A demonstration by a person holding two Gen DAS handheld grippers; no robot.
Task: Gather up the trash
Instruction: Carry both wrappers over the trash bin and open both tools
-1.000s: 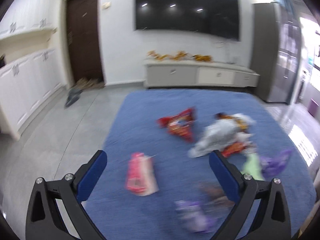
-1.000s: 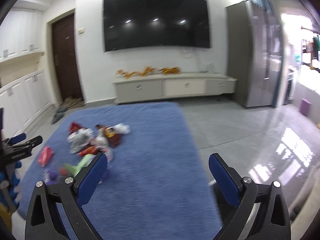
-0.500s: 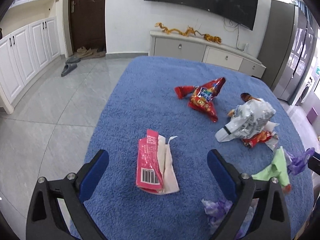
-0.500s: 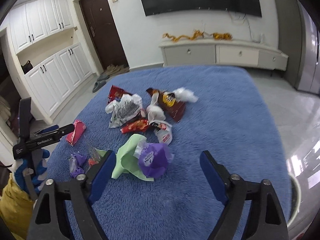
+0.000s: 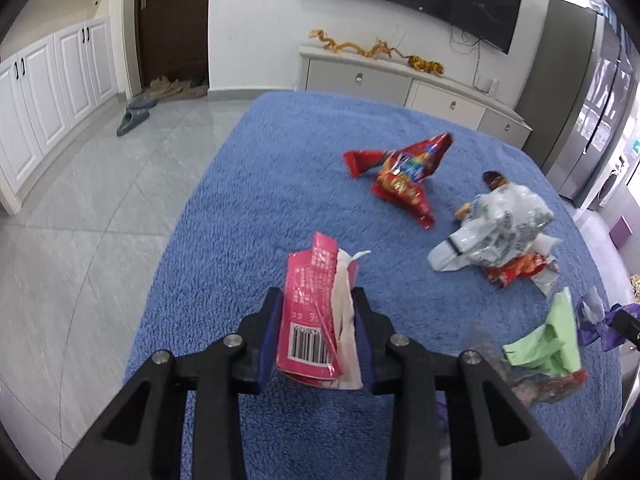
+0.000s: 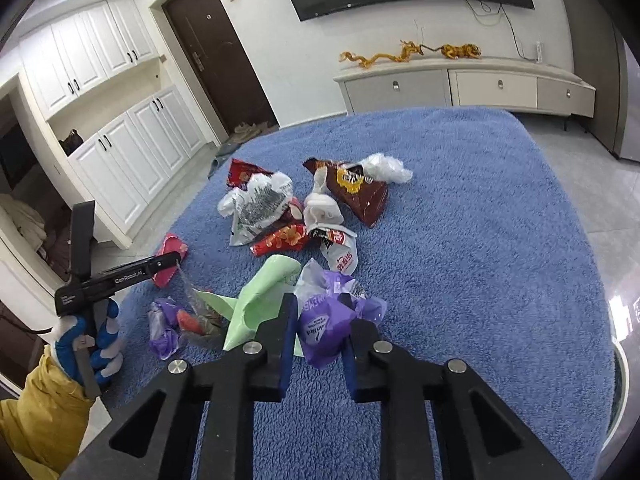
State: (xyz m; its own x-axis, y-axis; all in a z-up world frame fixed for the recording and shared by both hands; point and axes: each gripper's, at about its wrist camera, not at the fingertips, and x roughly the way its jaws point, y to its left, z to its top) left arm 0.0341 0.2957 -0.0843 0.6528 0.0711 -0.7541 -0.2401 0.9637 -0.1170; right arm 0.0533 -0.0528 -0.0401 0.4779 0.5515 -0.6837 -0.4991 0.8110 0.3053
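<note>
Near the blue rug's (image 5: 248, 184) left edge, left gripper (image 5: 318, 334) fingers are closing on the pink wrapper (image 5: 310, 312); right gripper (image 6: 318, 330) fingers are closing on the purple wrapper (image 6: 324, 324).

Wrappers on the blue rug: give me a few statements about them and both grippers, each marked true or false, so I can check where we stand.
1. The left gripper has a pink wrapper between its jaws. True; the jaws are closing on it.
2. The right gripper is closing on a red chip bag. False; a purple wrapper sits between its jaws.
3. A green wrapper lies on the blue rug just left of the purple wrapper. True.
4. The brown snack bag lies on the bare floor. False; it lies on the rug with the other trash.
5. All the trash has been picked up. False; several wrappers still lie loose on the rug.
</note>
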